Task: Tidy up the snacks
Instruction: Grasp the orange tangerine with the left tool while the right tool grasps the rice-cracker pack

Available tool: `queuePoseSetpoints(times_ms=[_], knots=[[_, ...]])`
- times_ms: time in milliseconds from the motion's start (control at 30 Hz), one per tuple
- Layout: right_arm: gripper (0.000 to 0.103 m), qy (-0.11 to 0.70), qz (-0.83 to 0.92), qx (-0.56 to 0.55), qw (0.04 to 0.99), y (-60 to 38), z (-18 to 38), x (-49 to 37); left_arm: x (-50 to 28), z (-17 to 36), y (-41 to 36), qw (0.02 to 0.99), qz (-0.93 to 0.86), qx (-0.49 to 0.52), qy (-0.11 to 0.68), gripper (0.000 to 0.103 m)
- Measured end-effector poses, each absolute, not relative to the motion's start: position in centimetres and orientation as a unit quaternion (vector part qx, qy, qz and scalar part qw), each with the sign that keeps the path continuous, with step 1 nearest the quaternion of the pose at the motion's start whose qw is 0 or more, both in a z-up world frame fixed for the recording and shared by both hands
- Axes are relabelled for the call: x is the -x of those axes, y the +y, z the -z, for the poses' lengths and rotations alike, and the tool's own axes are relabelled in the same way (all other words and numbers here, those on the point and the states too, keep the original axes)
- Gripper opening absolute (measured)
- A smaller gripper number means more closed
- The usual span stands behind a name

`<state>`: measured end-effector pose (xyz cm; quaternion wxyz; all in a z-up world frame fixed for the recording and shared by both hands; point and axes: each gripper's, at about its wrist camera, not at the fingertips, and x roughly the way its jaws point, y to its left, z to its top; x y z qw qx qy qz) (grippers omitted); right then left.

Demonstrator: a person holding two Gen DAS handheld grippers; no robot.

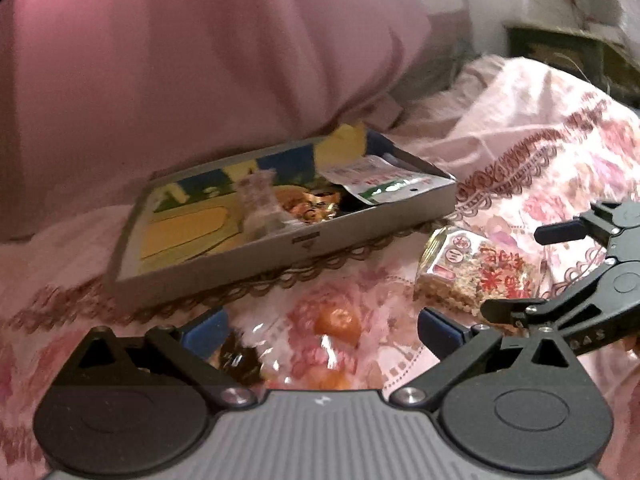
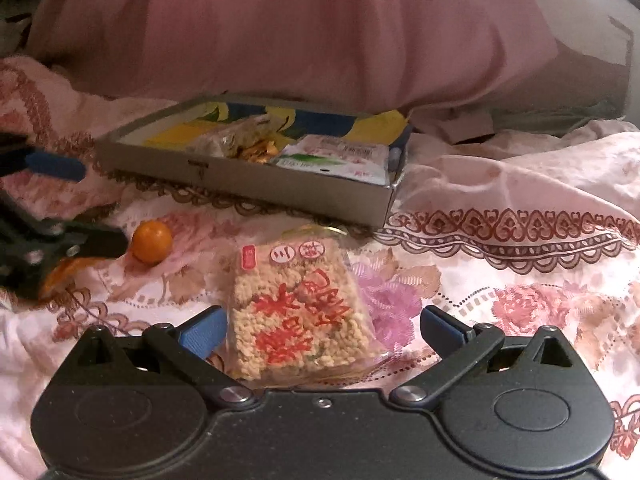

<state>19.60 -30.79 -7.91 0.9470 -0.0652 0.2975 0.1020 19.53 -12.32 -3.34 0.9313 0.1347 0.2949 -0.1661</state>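
Note:
A shallow cardboard box [image 1: 372,224] [image 2: 296,190] lies on the bed and holds several snack packets, among them a white and green pouch [image 1: 384,186] [image 2: 340,158]. A puffed-rice snack packet [image 2: 298,314] [image 1: 476,274] lies on the sheet between the open fingers of my right gripper [image 2: 323,330] [image 1: 516,272]. A clear bag with small orange fruits [image 1: 336,322] lies between the open fingers of my left gripper [image 1: 322,330] [image 2: 100,208]. One orange fruit [image 2: 152,240] shows beside the left gripper in the right wrist view.
A big pink pillow [image 1: 180,64] [image 2: 304,28] lies right behind the box. The pink floral bedsheet [image 2: 500,248] is rumpled, with raised folds at the right [image 1: 520,112]. A dark piece of furniture [image 1: 560,52] stands beyond the bed.

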Motion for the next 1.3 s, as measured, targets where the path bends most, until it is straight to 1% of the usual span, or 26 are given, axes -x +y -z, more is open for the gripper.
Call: queuePoseSetpoints(times_ms=[367, 467, 567, 633, 667, 700, 833, 900, 933, 967, 1033, 1067, 1300], knots=[[0.102, 0.305, -0.136, 0.077, 0.939, -29.9, 8.8, -19.6, -23.8, 5.5, -13.2, 0.907, 0.187, -0.144, 0.35, 0.102], [0.1, 0.309, -0.142, 0.058, 0.939, -30.3, 8.8, -19.7, -23.9, 5.7, -12.9, 0.906, 0.194, -0.132, 0.352, 0.092], [0.096, 0.31, -0.139, 0.05, 0.939, -30.5, 8.7, -19.7, -24.0, 5.9, -12.9, 0.902, 0.201, -0.131, 0.359, 0.078], [0.096, 0.308, -0.138, 0.051, 0.94, -30.6, 8.7, -19.6, -23.9, 6.0, -13.2, 0.899, 0.206, -0.14, 0.36, 0.062], [0.095, 0.307, -0.138, 0.052, 0.94, -30.5, 8.7, -19.6, -23.8, 6.1, -13.4, 0.897, 0.209, -0.145, 0.361, 0.059], [0.095, 0.308, -0.138, 0.055, 0.94, -30.5, 8.8, -19.5, -23.8, 6.1, -13.5, 0.895, 0.212, -0.15, 0.362, 0.053], [0.095, 0.305, -0.138, 0.072, 0.939, -30.0, 9.0, -19.3, -23.9, 6.4, -13.9, 0.892, 0.206, -0.161, 0.368, 0.039], [0.094, 0.304, -0.137, 0.074, 0.94, -30.0, 9.1, -19.4, -24.0, 6.5, -13.9, 0.891, 0.2, -0.155, 0.377, 0.038], [0.092, 0.302, -0.135, 0.074, 0.941, -30.0, 9.1, -19.3, -23.9, 6.5, -14.0, 0.891, 0.199, -0.156, 0.377, 0.037], [0.085, 0.3, -0.132, 0.075, 0.942, -30.0, 9.1, -19.3, -23.8, 6.5, -14.0, 0.891, 0.198, -0.159, 0.377, 0.037], [0.083, 0.298, -0.132, 0.075, 0.943, -29.9, 9.0, -19.2, -23.7, 6.5, -14.2, 0.891, 0.198, -0.164, 0.375, 0.037], [0.08, 0.297, -0.134, 0.075, 0.942, -29.8, 8.9, -19.2, -23.6, 6.5, -14.3, 0.891, 0.197, -0.162, 0.376, 0.037], [0.075, 0.287, -0.132, 0.095, 0.944, -29.2, 8.6, -18.7, -22.4, 5.6, -14.5, 0.897, 0.199, -0.148, 0.366, 0.036]])
